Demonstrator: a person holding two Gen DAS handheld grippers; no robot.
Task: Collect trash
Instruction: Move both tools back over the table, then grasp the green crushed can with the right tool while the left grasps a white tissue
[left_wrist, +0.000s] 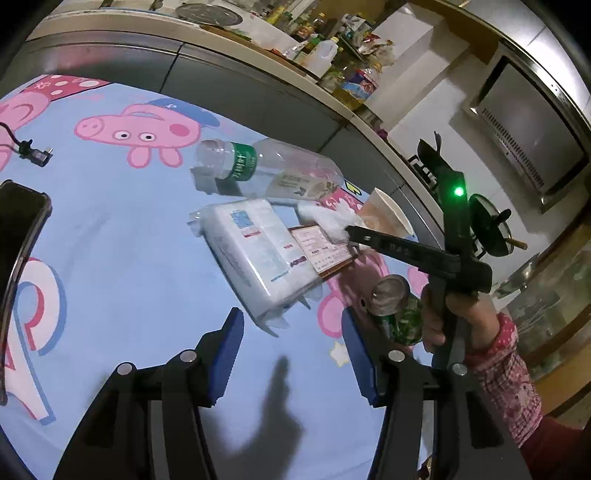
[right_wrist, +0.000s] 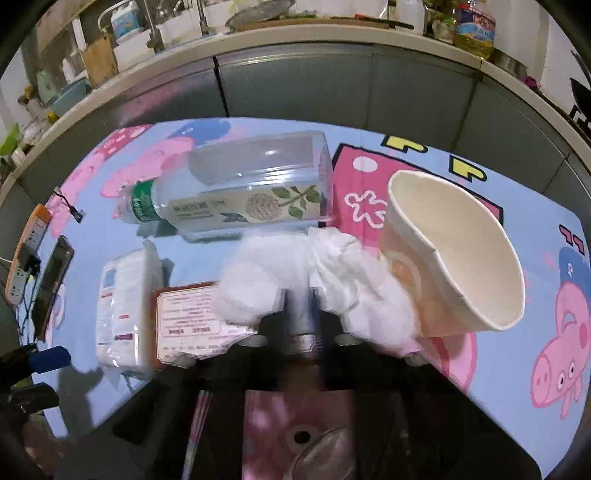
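A crumpled white tissue (right_wrist: 295, 273) lies on the cartoon-pig tablecloth, between an empty clear plastic bottle (right_wrist: 236, 188) on its side and a tipped paper cup (right_wrist: 454, 254). My right gripper (right_wrist: 301, 295) is closed into the tissue, which bunches around and hides its fingers. In the left wrist view the right gripper (left_wrist: 351, 236) pinches the tissue (left_wrist: 328, 218) beside the cup (left_wrist: 388, 218) and bottle (left_wrist: 266, 170). My left gripper (left_wrist: 291, 347) is open and empty above the cloth, near a tissue pack (left_wrist: 258, 251) and a green can (left_wrist: 399, 310).
A brown-edged card (left_wrist: 321, 251) lies by the tissue pack. A phone (left_wrist: 18, 236) and a cable plug (left_wrist: 33, 155) lie at the left. A power strip (right_wrist: 26, 251) sits at the table's left edge. A cluttered kitchen counter (right_wrist: 295, 40) runs behind the table.
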